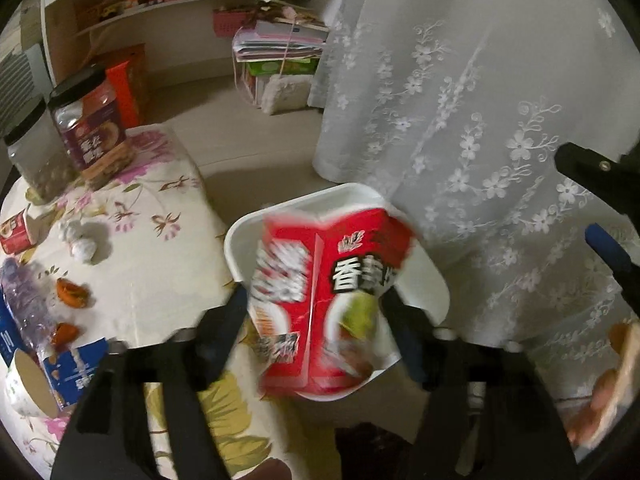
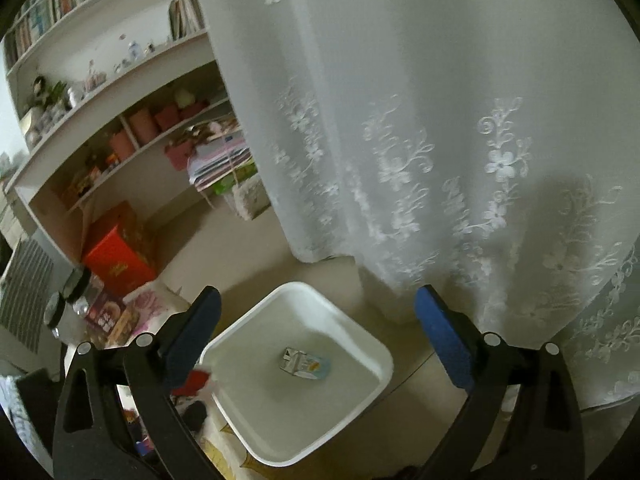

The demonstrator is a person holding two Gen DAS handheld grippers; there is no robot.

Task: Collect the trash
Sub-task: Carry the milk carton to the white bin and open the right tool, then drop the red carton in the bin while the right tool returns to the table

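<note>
Between my left gripper jaws, spread, the red wrapper looks loose, just ahead over the white bin; I'd keep centred above it. My right gripper gapes empty; beyond, a small carton lies inside.

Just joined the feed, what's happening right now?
A person is clearing trash from a flowered tablecloth into a white bin. The left claw has a red snack carton between its open fingers, right over the bin. The right claw is open and empty above the bin, where a small carton already lies.
</note>
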